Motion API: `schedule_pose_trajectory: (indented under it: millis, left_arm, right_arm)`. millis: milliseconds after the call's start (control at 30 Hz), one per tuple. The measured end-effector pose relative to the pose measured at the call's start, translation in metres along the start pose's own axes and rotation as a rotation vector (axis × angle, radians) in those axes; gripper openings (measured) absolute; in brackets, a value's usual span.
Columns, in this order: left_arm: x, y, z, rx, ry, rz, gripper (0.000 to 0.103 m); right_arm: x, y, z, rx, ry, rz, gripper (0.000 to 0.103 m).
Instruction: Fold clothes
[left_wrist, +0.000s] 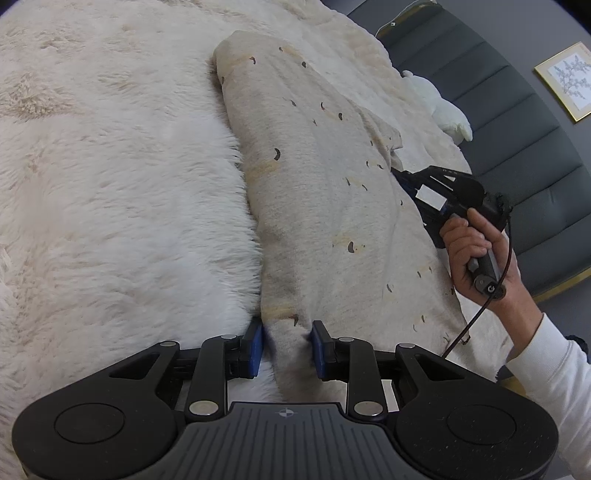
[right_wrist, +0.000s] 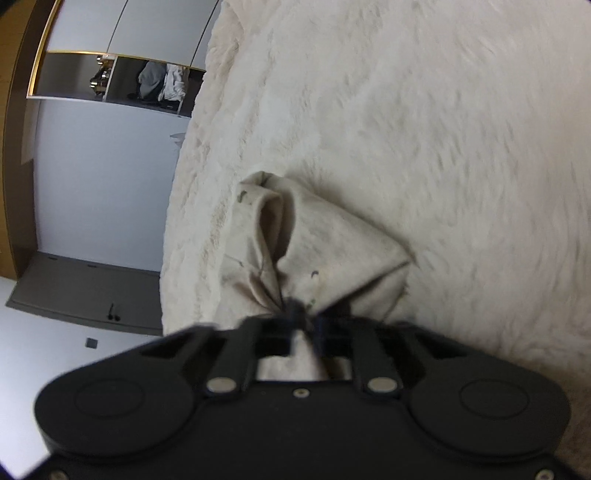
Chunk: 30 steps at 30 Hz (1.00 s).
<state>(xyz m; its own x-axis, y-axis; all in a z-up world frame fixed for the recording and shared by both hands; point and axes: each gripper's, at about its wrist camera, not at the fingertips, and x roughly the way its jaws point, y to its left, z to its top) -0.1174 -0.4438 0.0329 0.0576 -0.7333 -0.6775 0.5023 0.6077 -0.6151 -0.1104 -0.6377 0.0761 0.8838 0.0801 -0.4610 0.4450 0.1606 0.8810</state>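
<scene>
- Folding is under way, as I judge it: the beige garment (left_wrist: 314, 177), speckled with small dark marks, lies in a long band across the fluffy white blanket (left_wrist: 110, 184) on the bed, and I hold it at two places.
- Left gripper (left_wrist: 287, 345): its blue pads (left_wrist: 255, 345) stand on either side of a narrow end of the cloth, pressing it from both sides. The gap between them is filled with fabric, so I read it as clamped on the garment, not fully closed.
- Right gripper (right_wrist: 301, 314): the view is blurred, but its fingers meet on a bunched pinch of the same cloth, with creases fanning out from that point. A folded flap stands up loosely beyond the tips.
- From the left camera, my right hand (left_wrist: 476, 251) wraps the handle of its tool at the far side edge of the garment, wrist bent, white sleeve (left_wrist: 546, 369) running back towards me. The tool points in under the cloth edge.
- Left tool is held low and level, looking along the length of the band towards its far end.
- Next move, I think, calls for lifting both held points together and carrying them over so the cloth doubles on itself; both grips must stay even or the band will twist.
- Beyond the bed stand a grey padded headboard (left_wrist: 517, 129) and a framed picture (left_wrist: 569, 81).
</scene>
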Motion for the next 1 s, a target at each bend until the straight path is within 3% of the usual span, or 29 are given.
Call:
schedule_pose_trajectory:
  millis: [133,367,500,633,733,800,1000]
  left_arm:
    - [-0.001,0.001,0.0,0.0,0.0,0.001,0.025]
    - [0.001,0.003,0.002,0.0,-0.001,0.0,0.025]
    - [0.001,0.003,0.003,-0.002,-0.002,0.0,0.025]
    - [0.001,0.002,0.003,0.0,-0.001,0.002,0.025]
    - [0.0,0.001,0.003,0.002,-0.001,0.003,0.025]
    - [0.001,0.0,0.003,0.003,0.0,0.002,0.026]
    - [0.001,0.004,0.005,0.003,0.007,-0.008,0.026]
  right_arm:
    - [-0.01,0.006,-0.001,-0.154,0.008,-0.069,0.0]
    - [-0.035,0.017,-0.008,-0.286,0.074,-0.112,0.0]
    - [-0.049,0.029,-0.005,-0.328,0.052,-0.149,0.011]
    - [-0.074,0.032,0.012,-0.312,-0.071,-0.124,0.015]
    - [-0.075,0.037,0.03,-0.314,-0.156,-0.124,0.03]
    - [-0.072,0.033,0.036,-0.34,-0.153,-0.126,0.04]
    - [-0.035,0.034,0.041,-0.429,-0.091,-0.142,0.037]
